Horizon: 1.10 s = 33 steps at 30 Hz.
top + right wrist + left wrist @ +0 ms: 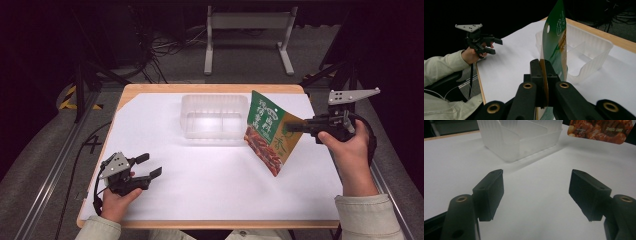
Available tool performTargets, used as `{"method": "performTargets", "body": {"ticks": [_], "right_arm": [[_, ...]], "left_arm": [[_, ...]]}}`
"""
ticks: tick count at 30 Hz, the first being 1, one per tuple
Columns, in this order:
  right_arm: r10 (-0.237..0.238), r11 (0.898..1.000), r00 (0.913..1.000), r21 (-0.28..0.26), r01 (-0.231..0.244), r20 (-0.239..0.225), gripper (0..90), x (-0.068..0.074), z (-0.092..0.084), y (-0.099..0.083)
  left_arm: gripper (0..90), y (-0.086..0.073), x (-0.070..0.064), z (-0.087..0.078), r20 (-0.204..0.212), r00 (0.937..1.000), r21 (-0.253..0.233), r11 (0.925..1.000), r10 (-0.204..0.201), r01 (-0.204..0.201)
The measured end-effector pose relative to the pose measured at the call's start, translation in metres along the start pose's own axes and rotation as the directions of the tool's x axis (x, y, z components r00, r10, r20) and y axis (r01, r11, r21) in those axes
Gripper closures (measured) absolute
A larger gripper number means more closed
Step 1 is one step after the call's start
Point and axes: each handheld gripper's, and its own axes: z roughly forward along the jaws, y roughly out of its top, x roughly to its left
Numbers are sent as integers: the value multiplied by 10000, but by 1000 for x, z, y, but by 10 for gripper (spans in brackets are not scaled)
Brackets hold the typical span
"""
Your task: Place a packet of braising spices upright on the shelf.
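A green and orange snack bag hangs tilted above the white table, just right of a clear plastic tray. My right gripper is shut on the bag's right edge; in the right gripper view its jaws pinch the snack bag edge-on, with the clear plastic tray behind. My left gripper rests open near the table's front left, nothing between its fingers. From the left gripper view the clear plastic tray lies ahead and the snack bag hangs at upper right.
White paper covers the wooden table. The tray has a divider forming two compartments, both without contents. A metal stand and cables lie on the floor beyond the table. The left gripper and its sleeve appear far left in the right gripper view.
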Motion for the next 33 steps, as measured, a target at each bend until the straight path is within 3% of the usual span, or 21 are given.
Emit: {"method": "performTargets", "body": {"ticks": [12,33], "right_arm": [[-118,9996,9998,-246,115,-132,900,1,8,28],[-408,9984,9990,-387,401,-169,900,-4,47,73]], "left_arm": [[289,0,0,0,3,10000,-60,10000,-75,75],[282,-2,0,-3,-89,9999,-59,9999,-131,130]]}}
